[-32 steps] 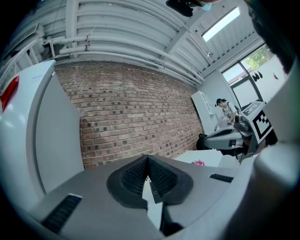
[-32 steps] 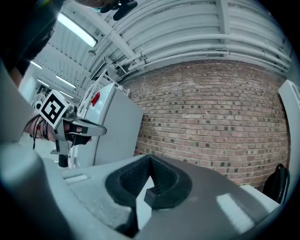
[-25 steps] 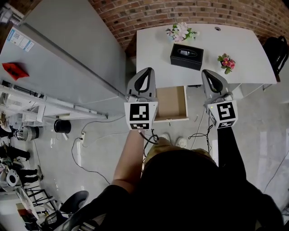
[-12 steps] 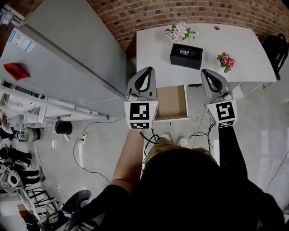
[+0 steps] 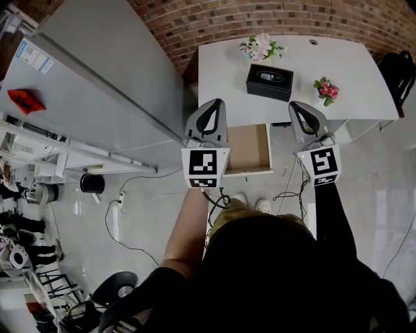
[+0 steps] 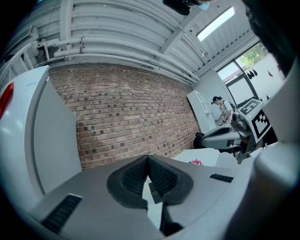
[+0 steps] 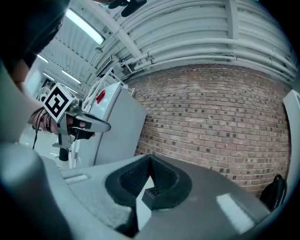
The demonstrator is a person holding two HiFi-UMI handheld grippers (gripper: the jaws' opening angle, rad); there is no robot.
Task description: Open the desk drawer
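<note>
We see the drawer (image 5: 246,148) pulled well out from under the counter (image 5: 351,78), its inside bare, so we judge the opening done. Our left gripper (image 5: 212,105) and right gripper (image 5: 299,107) hover either side of it, fingers closed on nothing.

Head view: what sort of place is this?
Probably a lab or workshop space, not a home: bare brick wall, a white desk with its drawer pulled open, loose cables on a pale floor, and equipment racks.

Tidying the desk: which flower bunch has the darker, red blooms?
The small bunch right of the black box, near the desk's front edge; the bunch by the brick wall is pale pink and white.
</note>
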